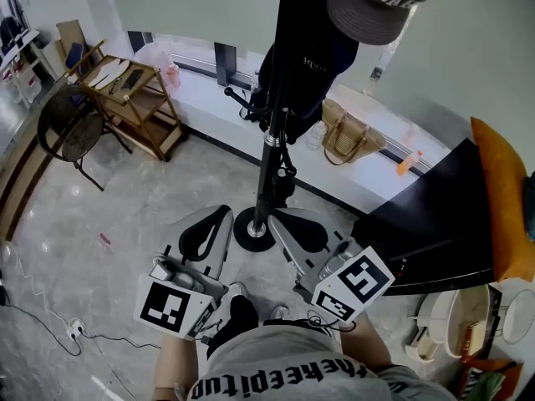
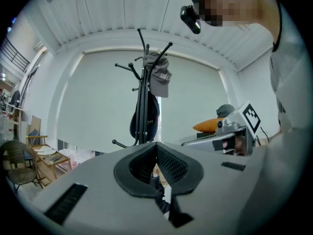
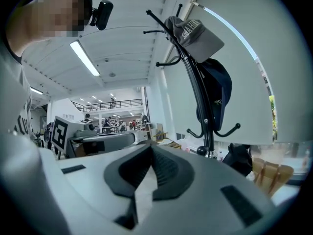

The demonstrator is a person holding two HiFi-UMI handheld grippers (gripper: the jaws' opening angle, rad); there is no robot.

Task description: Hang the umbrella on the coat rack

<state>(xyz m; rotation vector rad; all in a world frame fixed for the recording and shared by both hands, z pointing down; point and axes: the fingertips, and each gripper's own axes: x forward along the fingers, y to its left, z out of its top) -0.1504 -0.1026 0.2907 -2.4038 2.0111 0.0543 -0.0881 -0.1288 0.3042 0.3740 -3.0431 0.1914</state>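
The black coat rack [image 1: 269, 149] stands on its round base [image 1: 253, 230] straight ahead of me. A grey cap [image 1: 376, 2] tops it and a dark navy item [image 1: 303, 65] hangs below the cap. A black bundle [image 3: 240, 158] hangs low beside the pole; I cannot tell whether it is the umbrella. My left gripper [image 1: 222, 212] and right gripper [image 1: 276, 217] point level at the rack's foot, side by side, both shut with nothing held. The rack [image 2: 143, 102] shows above the closed left gripper [image 2: 157, 148]. In the right gripper view the right gripper [image 3: 150, 153] is closed too, with the rack [image 3: 198, 92] at its right.
A wooden folding shelf [image 1: 129, 90] and a round chair [image 1: 71, 128] stand at the left. A woven handbag [image 1: 347, 140] leans on the white window ledge [image 1: 209, 86]. A black table [image 1: 435, 224] and an orange cushion [image 1: 501, 199] are at the right. Cables [image 1: 75, 328] lie on the floor.
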